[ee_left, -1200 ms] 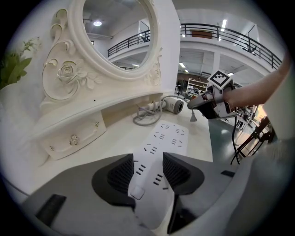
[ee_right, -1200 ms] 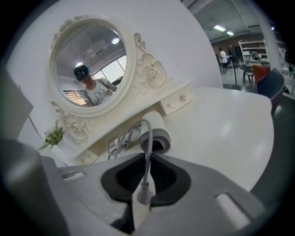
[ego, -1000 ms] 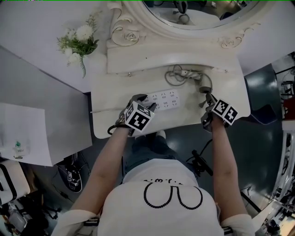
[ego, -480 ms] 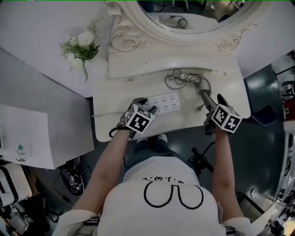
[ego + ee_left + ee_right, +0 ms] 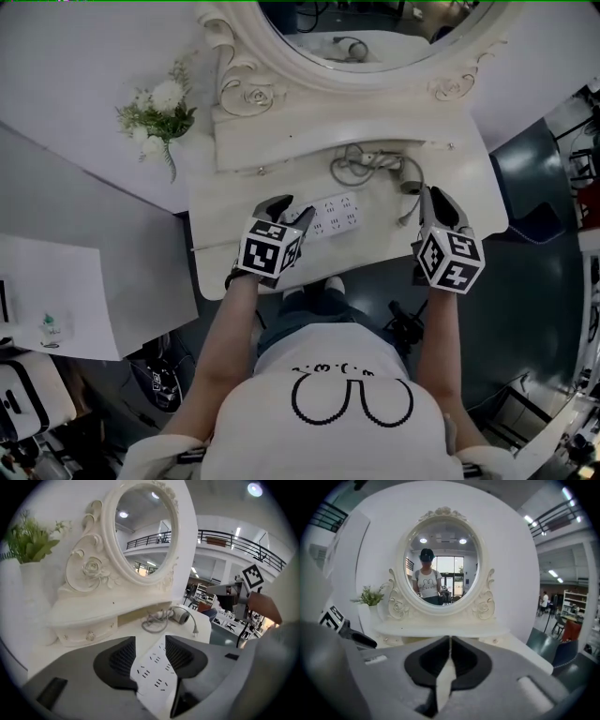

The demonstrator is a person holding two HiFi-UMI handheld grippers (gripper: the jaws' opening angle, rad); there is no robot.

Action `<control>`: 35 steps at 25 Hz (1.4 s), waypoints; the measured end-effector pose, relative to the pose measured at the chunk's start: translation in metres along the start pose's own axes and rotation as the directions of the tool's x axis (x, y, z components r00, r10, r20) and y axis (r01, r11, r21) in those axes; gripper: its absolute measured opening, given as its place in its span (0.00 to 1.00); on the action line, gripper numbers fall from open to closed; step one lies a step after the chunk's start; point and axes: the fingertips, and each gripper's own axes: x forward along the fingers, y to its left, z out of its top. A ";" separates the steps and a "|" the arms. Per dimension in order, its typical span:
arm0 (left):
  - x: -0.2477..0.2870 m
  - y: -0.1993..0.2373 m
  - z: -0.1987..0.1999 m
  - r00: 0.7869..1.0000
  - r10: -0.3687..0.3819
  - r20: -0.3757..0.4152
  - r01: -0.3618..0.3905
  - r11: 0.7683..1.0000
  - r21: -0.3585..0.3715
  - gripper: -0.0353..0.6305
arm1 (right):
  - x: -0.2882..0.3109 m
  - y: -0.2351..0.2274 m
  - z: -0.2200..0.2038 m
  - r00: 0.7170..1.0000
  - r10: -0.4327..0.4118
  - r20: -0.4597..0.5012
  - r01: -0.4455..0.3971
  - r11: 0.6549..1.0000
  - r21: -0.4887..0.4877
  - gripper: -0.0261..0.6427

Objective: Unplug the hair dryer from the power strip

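Indoor, bright, even overhead light; no hard shadows.
- Head view: white tabletop point(image 5: 366, 239) v. bright, power strip point(image 5: 335, 216) low contrast vs it. Floor at right dark. Edges bend, fisheye.
- Both gripper views: heavy barrel distortion, black vignette at corners, nearest foreground soft, out of focus.
- Left gripper view: ceiling lamp point(image 5: 255, 488) flares top right; mirror point(image 5: 145, 531) reflects lamp spots.
- Right gripper view: mirror point(image 5: 440, 569) shows two lamp spots; strip lights point(image 5: 528, 519) glare upper right.
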 end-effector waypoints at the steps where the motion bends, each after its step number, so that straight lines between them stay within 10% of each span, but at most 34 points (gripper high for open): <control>1: -0.008 0.003 0.010 0.999 0.008 0.034 -0.008 1.000 0.009 0.35 | -0.007 -0.001 0.004 0.999 -0.025 0.024 0.025 1.000 -0.002 0.04; 16: -0.095 -0.015 0.106 0.905 -0.047 0.423 -0.060 0.970 0.236 0.31 | -0.077 0.052 0.045 0.981 -0.020 0.191 0.042 0.993 -0.107 0.04; 21: -0.122 -0.036 0.120 0.870 -0.037 0.491 -0.072 0.977 0.202 0.05 | -0.096 0.056 0.052 0.969 0.044 0.241 -0.019 0.995 -0.101 0.04; 28: -0.164 -0.080 0.142 0.783 0.018 0.622 -0.180 0.964 0.197 0.05 | -0.134 0.056 0.064 0.946 0.129 0.299 -0.091 0.987 -0.136 0.04; 35: -0.187 -0.118 0.156 0.741 0.042 0.670 -0.271 0.932 0.241 0.05 | -0.171 0.038 0.077 0.922 0.128 0.365 -0.076 0.985 -0.153 0.04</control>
